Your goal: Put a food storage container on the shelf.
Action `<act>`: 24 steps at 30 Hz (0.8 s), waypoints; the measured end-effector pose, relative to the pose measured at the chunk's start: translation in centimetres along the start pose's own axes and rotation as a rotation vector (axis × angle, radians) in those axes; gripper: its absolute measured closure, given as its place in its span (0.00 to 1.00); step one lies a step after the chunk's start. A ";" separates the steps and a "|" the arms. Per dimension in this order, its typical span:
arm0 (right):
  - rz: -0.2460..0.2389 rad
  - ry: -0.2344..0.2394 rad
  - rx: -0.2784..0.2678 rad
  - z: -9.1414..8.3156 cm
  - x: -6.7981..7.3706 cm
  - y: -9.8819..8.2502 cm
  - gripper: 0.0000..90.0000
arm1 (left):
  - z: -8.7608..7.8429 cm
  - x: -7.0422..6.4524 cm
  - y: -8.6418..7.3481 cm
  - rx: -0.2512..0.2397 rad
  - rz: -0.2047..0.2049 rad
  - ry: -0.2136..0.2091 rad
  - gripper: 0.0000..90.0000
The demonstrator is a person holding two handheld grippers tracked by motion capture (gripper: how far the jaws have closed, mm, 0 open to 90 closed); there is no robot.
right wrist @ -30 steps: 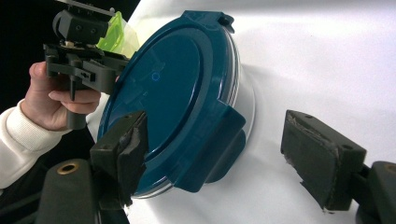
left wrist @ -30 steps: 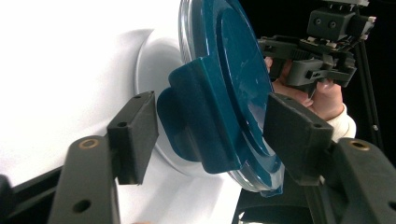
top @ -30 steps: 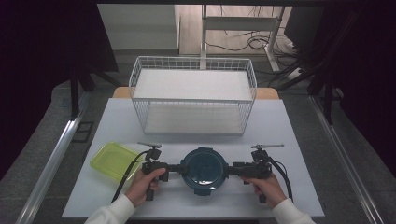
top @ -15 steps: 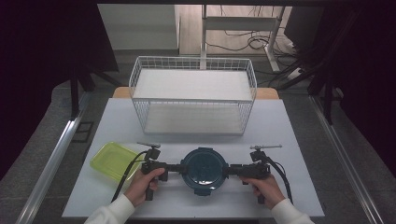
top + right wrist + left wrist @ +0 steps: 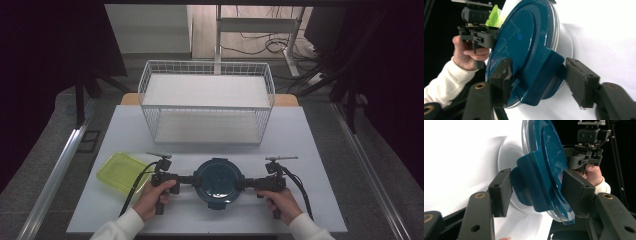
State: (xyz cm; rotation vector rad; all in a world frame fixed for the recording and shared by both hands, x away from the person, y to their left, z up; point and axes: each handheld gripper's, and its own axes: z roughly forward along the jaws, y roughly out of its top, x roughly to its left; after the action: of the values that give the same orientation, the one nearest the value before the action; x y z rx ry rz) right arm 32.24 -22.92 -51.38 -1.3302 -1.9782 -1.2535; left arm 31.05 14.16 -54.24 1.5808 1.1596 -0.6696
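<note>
The round container [image 5: 217, 179] with the teal lid sits on the table [image 5: 310, 145] between both grippers. The left gripper [image 5: 189, 179] grasps its side latch; the right gripper [image 5: 242, 183] has just been closing around the opposite latch, one pad apart. Both should squeeze evenly.

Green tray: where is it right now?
High view: the green tray lies at the table's front left, just left of the left tongs, with the wire basket behind it.
</note>
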 end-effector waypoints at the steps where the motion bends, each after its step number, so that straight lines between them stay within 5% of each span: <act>1: 0.007 0.006 -0.001 0.0 -0.1 0.0 0.46 | 0.0 0.1 0.0 0.001 -0.003 -0.002 0.47; 7: 0.036 0.023 -0.002 -0.3 -0.7 0.0 0.54 | -0.1 0.3 0.0 0.001 -0.007 -0.005 0.52; 24: 0.072 0.041 -0.006 -0.2 -0.9 0.0 0.56 | -0.1 0.2 0.0 0.000 -0.018 0.005 0.55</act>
State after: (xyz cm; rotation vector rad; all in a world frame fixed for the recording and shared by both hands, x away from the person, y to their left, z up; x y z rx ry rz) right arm 32.61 -23.57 -51.95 -1.3556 -1.8828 -1.2440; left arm 31.15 14.34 -54.41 1.5740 1.1790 -0.6775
